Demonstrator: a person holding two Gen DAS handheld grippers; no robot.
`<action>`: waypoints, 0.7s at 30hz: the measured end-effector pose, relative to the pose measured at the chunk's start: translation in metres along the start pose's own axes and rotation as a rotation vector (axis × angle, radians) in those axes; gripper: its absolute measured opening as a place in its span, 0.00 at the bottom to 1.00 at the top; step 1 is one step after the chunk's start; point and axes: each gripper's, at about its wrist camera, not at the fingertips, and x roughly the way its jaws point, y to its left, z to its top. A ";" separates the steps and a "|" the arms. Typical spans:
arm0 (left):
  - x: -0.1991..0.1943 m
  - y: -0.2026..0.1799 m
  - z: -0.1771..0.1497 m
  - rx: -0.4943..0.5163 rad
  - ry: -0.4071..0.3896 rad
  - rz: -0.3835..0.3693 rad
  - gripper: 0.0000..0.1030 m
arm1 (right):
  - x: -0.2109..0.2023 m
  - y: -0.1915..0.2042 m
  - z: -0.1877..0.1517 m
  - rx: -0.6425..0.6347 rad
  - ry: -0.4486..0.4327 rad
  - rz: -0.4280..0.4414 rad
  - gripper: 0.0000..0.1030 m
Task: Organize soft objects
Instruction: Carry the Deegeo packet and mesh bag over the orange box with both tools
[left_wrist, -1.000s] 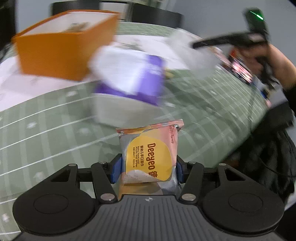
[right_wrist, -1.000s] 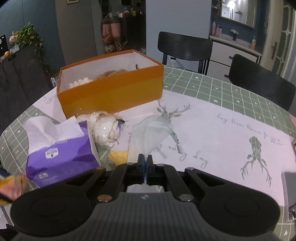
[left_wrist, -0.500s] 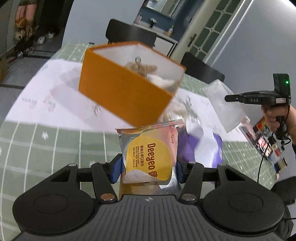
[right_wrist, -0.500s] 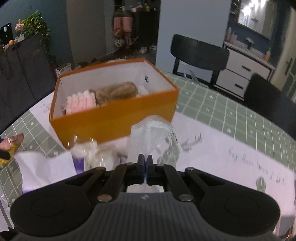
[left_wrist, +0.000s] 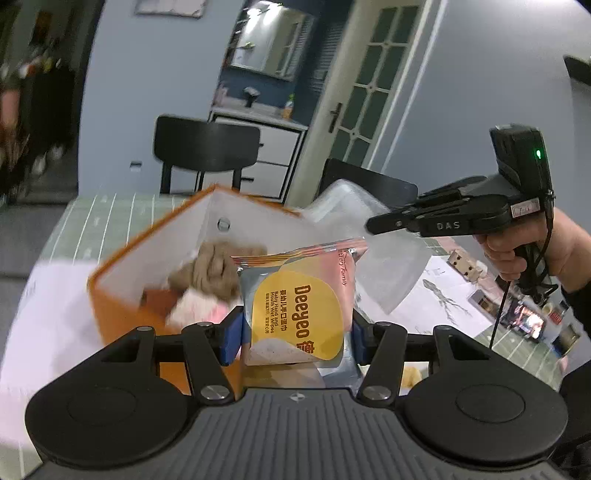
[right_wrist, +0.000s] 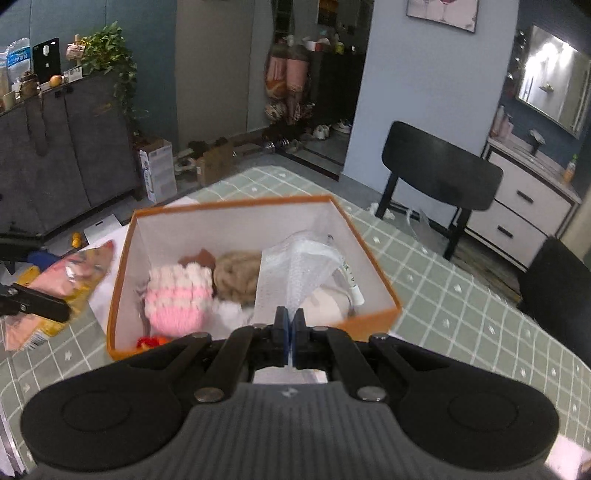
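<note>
The left gripper (left_wrist: 297, 332) is clamped on a wet-wipes packet (left_wrist: 297, 314), its blue pads (left_wrist: 231, 338) pressing both side edges; the packet stands upright with its yellow label facing the camera. In the left wrist view the orange box (left_wrist: 122, 295) lies at 10 to 11 o'clock of the packet, directly behind it, with a brown plush item (left_wrist: 214, 269) and a pink knitted item (left_wrist: 195, 308) visible inside. The right gripper (left_wrist: 373, 225) enters that view at 2 o'clock, held in the person's hand (left_wrist: 524, 251), with a clear bubble-wrap bag (left_wrist: 384, 266) hanging from its tip above the box's far corner. In the right wrist view the right gripper (right_wrist: 290, 328) has its jaws fully together, pinching the edge of the bubble-wrap bag (right_wrist: 303, 266), which hangs over the right half of the orange box (right_wrist: 118, 295). The pink knitted item (right_wrist: 177, 299) sits at 10 o'clock of the fingertips inside the box, touching the brown plush item (right_wrist: 236, 273) at 11 o'clock. The wet-wipes packet (right_wrist: 70, 280) appears at 9 o'clock, outside the box's left wall, above the green checked tablecloth (right_wrist: 461, 314). A black chair (right_wrist: 439, 170) stands at 1 o'clock beyond the table.
</note>
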 end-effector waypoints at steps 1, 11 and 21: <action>0.007 -0.001 0.006 0.015 0.004 0.006 0.62 | 0.004 0.000 0.005 -0.002 -0.005 0.003 0.00; 0.085 0.008 0.034 0.044 0.105 0.061 0.62 | 0.033 -0.009 0.043 -0.042 -0.052 -0.068 0.00; 0.135 -0.005 0.027 0.181 0.261 0.094 0.62 | 0.075 -0.007 0.063 -0.114 -0.065 -0.089 0.00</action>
